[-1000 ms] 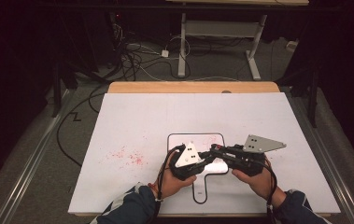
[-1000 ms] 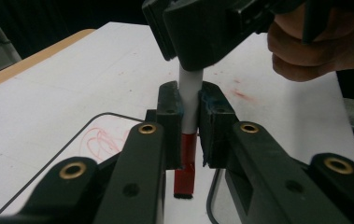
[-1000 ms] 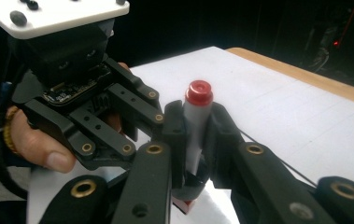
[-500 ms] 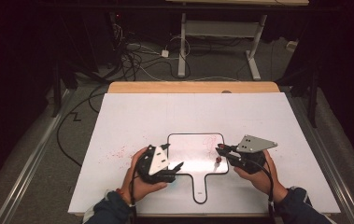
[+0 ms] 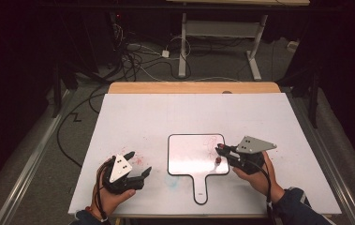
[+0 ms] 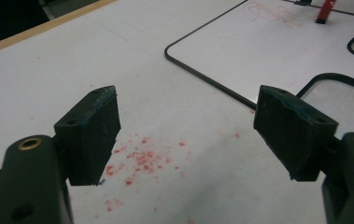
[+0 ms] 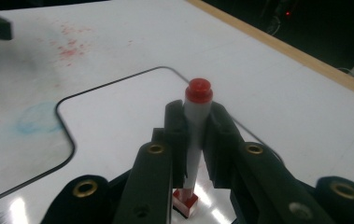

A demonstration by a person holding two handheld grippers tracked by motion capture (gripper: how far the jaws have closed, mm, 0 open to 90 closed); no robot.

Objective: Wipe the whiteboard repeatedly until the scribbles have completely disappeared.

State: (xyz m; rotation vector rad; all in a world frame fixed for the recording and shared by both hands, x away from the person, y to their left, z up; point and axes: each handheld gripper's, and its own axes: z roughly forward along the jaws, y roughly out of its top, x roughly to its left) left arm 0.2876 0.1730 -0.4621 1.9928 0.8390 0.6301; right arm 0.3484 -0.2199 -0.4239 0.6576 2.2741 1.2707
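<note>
The right gripper (image 5: 223,151) pinches a red-capped marker (image 7: 194,135) between its jaws, holding it upright with the red tip (image 5: 218,160) down on the small handled whiteboard (image 5: 189,157). Faint red scribbles (image 5: 209,142) sit on the board just beside the tip. The whiteboard lies flat on the white table (image 5: 166,112), its handle toward the person. The left gripper (image 5: 137,165) is off to the board's left, apart from it, over a patch of red specks (image 6: 139,158); its jaws have just been opening and now stand spread with nothing between them.
</note>
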